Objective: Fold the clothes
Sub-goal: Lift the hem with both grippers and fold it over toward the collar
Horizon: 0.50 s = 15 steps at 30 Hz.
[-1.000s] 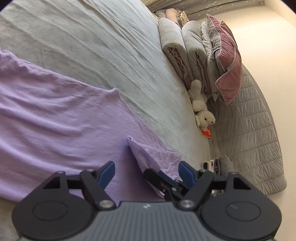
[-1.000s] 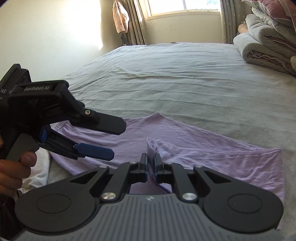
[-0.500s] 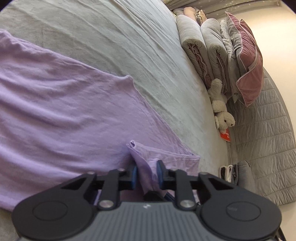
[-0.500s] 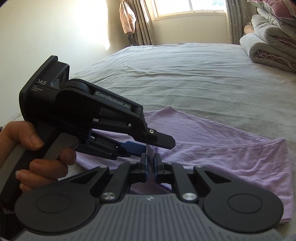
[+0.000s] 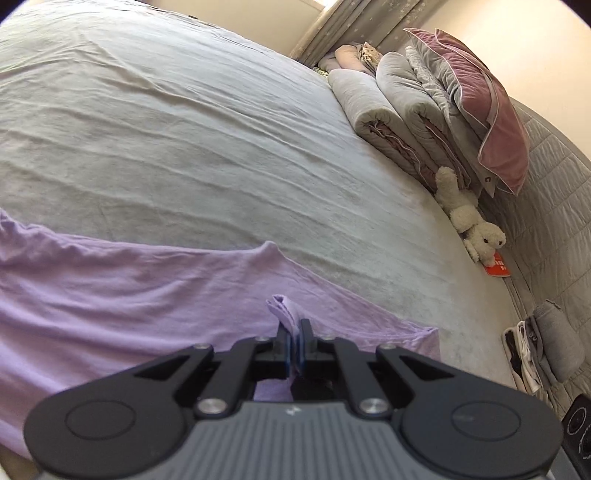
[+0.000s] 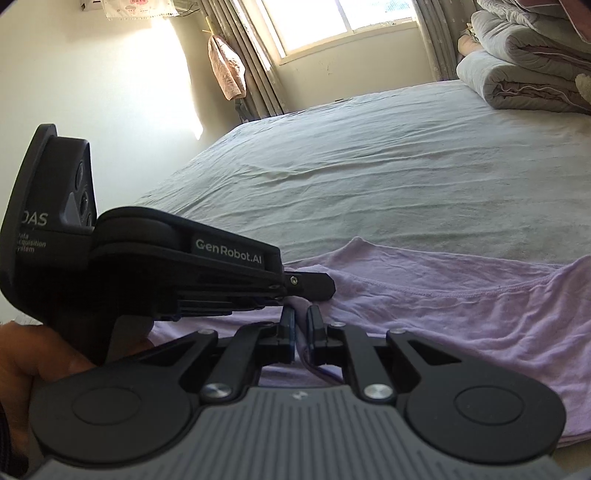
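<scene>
A lilac garment (image 5: 122, 295) lies spread on the grey bed sheet (image 5: 184, 140). In the left wrist view my left gripper (image 5: 294, 332) is shut on a pinched fold of that lilac cloth, which sticks up between the blue pads. In the right wrist view the same lilac garment (image 6: 461, 306) stretches to the right, and my right gripper (image 6: 301, 317) is shut on its near edge. The left gripper (image 6: 310, 286) reaches in from the left in that view, its tip just above and beside my right fingertips, held by a hand (image 6: 44, 358).
Rolled grey quilts (image 5: 399, 122) and a pink pillow (image 5: 491, 122) are stacked at the headboard side, with a white plush toy (image 5: 469, 221) and a red booklet (image 5: 498, 266). Folded grey items (image 5: 546, 350) lie at the bed edge. A window (image 6: 343, 22) and curtains stand beyond the bed.
My left gripper went from open to shut on the lilac fold and swung in close to the right gripper. The right gripper stayed shut on the garment.
</scene>
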### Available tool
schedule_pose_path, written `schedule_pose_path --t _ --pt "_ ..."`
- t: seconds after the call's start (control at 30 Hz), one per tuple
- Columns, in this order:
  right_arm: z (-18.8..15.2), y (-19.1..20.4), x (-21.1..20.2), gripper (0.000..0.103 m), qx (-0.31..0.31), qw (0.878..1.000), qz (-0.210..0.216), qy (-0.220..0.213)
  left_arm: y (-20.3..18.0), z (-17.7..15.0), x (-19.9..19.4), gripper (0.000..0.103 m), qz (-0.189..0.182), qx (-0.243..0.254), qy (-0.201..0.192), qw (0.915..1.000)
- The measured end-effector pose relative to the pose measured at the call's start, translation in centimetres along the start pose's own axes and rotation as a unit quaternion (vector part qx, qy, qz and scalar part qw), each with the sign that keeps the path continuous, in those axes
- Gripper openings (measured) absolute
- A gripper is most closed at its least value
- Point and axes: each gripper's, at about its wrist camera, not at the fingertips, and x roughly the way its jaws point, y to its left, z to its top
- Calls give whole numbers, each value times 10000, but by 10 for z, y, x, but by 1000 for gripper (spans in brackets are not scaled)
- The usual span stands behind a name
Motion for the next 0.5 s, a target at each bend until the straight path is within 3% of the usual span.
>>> schedule_pose_path --t 0.5 --pt "1 79 58 11 277 9963 802 -138 78 27 -66 4 612 56 -271 9977"
